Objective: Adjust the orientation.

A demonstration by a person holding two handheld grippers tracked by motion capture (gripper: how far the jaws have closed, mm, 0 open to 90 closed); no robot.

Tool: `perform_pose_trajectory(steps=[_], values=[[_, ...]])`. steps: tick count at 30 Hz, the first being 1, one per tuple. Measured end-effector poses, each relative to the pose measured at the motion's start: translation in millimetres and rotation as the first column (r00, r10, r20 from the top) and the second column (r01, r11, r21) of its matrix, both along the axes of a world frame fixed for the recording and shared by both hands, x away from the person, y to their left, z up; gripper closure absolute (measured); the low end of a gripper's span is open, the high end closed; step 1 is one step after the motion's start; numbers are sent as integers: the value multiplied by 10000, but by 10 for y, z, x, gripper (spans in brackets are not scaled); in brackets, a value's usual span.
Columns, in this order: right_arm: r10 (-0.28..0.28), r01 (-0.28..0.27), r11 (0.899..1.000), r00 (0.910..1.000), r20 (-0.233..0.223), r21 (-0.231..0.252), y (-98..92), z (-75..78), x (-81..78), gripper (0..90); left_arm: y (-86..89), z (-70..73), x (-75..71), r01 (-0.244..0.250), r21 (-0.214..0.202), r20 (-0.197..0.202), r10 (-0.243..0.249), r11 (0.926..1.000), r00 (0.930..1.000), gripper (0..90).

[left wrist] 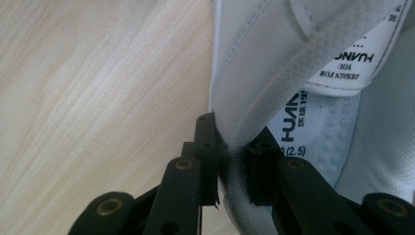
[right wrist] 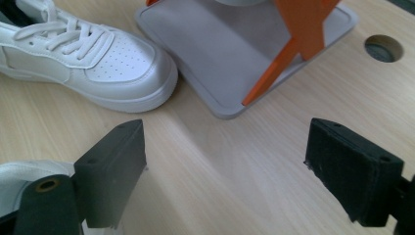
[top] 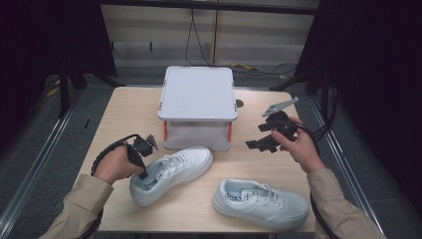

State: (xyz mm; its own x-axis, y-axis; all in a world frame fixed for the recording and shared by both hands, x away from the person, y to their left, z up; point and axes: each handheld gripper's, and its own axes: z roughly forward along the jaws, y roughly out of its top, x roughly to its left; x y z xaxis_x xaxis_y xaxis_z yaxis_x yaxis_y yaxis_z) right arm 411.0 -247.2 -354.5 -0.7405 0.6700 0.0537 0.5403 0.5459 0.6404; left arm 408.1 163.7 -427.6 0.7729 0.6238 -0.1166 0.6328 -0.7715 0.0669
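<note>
I am pinching the heel collar of the far white shoe [top: 169, 172] with my left tongs [top: 143, 172]; in the left gripper view one jaw is sitting outside the collar wall and the other inside, over the printed insole, both pressing on the fabric of that shoe [left wrist: 274, 73]. The shoe is lying on the pale wooden worktop [top: 124, 114], its toe pointing toward the grey two-tier stand [top: 198, 94] with orange posts, and the toe is resting just beside the stand's lower tray. In the right gripper view that toe [right wrist: 112, 68] is sitting close against the tray's [right wrist: 215, 54] rounded corner.

I am holding my right tongs [top: 263, 142] above the worktop to the right of the stand, jaws spread wide with nothing between them but bare wood [right wrist: 220, 171]. The second white shoe [top: 261, 201] is lying near the front edge of the worktop, toe to the right, apart from the first shoe.
</note>
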Motion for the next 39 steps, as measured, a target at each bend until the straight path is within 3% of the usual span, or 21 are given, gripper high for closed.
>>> perform_pose_trajectory(steps=[3,5,11,15,18,23,28,35,36,39], values=[[234,-240,9978,9997,-104,-618,111,26,47,149,10,-4,-10,-104,-80,-1,104,9999,9999,787],[348,-354,9973,9993,-112,-650,194,73,76,149,16,-3,-8,-130,-80,-37,130,9999,9999,786],[534,-536,9963,9986,-49,-671,358,226,169,148,39,-13,-1,-68,-243,-38,67,9997,10000,782],[561,-563,9980,9984,-96,-285,435,299,228,148,21,-5,-2,-37,-107,-47,36,9999,10000,791],[569,-566,9979,9983,93,-323,568,399,309,149,19,7,0,-338,-178,-27,337,9993,9994,799],[517,-510,9985,9980,352,-199,780,503,434,149,8,55,23,-260,-135,-56,259,9996,9996,799],[524,-507,9976,9980,350,-465,941,539,554,149,-7,64,45,-123,-21,-124,123,9999,9998,798],[430,-417,9970,9989,195,-648,1102,522,748,150,97,-17,62,36,-500,-99,-41,9987,9999,785],[240,-228,9978,9996,176,-623,1135,500,808,151,123,-20,62,-31,-722,-89,24,9974,10000,783],[345,-331,9961,9993,149,-816,1188,483,873,153,115,-20,54,72,-662,-19,-74,9978,10000,781]])
